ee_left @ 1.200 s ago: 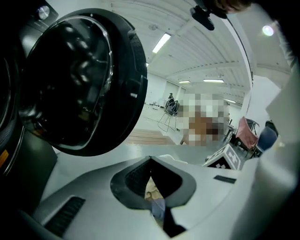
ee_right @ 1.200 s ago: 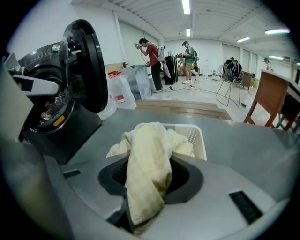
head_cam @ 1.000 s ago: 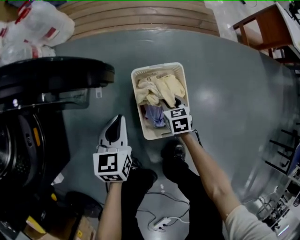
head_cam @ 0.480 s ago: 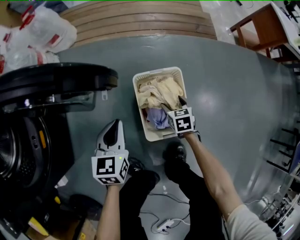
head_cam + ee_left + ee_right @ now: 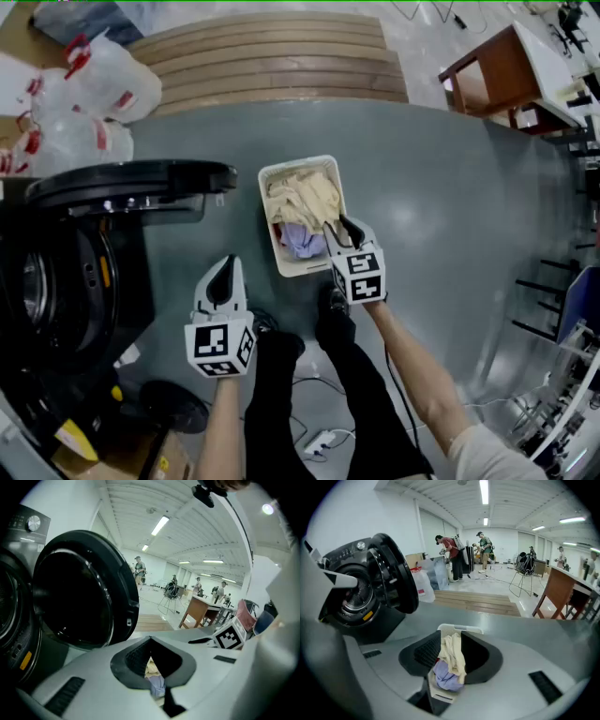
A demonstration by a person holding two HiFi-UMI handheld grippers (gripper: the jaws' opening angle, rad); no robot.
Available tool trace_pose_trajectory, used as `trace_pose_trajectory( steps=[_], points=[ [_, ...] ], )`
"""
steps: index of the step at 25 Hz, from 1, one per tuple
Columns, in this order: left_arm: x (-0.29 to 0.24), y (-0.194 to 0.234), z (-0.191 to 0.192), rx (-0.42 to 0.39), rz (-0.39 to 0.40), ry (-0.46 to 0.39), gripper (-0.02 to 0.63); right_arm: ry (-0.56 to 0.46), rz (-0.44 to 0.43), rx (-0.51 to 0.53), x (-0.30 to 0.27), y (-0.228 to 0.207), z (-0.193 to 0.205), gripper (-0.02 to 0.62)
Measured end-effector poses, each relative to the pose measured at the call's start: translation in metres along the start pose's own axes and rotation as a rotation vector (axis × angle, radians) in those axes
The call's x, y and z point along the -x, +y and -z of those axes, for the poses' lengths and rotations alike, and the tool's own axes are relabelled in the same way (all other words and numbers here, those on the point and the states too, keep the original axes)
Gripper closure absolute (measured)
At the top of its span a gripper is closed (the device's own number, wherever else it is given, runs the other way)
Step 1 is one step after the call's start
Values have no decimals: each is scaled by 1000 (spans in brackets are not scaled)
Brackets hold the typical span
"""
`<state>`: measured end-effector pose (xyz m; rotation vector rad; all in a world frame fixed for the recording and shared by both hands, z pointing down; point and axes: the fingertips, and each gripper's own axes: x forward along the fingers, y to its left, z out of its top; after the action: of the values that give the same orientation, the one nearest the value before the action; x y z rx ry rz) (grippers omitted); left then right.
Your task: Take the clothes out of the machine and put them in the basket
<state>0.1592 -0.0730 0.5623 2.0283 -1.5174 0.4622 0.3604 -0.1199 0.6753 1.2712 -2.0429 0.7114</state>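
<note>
A white basket (image 5: 265,187) stands on the grey floor with cream clothes (image 5: 305,197) and a lavender piece (image 5: 300,241) in it. My right gripper (image 5: 337,225) hovers over its near right corner; its jaws have just been closing, stand a little apart, and hold nothing. Through that gap the right gripper view shows the basket (image 5: 459,629) and its clothes (image 5: 453,656) below. My left gripper (image 5: 228,264) hangs left of the basket, shut and empty, tips together (image 5: 150,639). The washing machine's black door (image 5: 131,183) stands open at the left, its drum (image 5: 37,291) dark.
Plastic bags (image 5: 84,84) lie at the far left beside wooden steps (image 5: 262,47). A wooden table (image 5: 492,70) stands at the upper right. A cable and power strip (image 5: 323,441) lie on the floor by the person's legs. Metal racks (image 5: 562,309) line the right edge.
Both grippers have risen. The right one has lifted out of the basket, where it was down among the clothes, and now hangs above it. The head camera sits higher, so everything looks smaller.
</note>
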Motion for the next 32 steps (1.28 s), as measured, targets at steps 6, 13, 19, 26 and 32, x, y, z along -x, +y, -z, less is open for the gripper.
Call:
trace_pose_trajectory(
  steps=[6,13,19,26,32],
  points=[
    [51,-20,-56,-1,-14,-15,588,-43,-3,-17,89,22,-46,556],
    [108,-41,-133,-30,-24,-69,588,-171,-60,24,190,46,-135,572],
    [172,-80,-224,-62,-5,-155,588,-325,-40,50,294,45,-239,572],
    [227,-104,-316,-109,-3,-242,588,-454,-24,66,393,36,-330,572],
    [276,-113,-353,-157,-30,-289,588,-497,5,48,464,34,-338,572]
  ],
)
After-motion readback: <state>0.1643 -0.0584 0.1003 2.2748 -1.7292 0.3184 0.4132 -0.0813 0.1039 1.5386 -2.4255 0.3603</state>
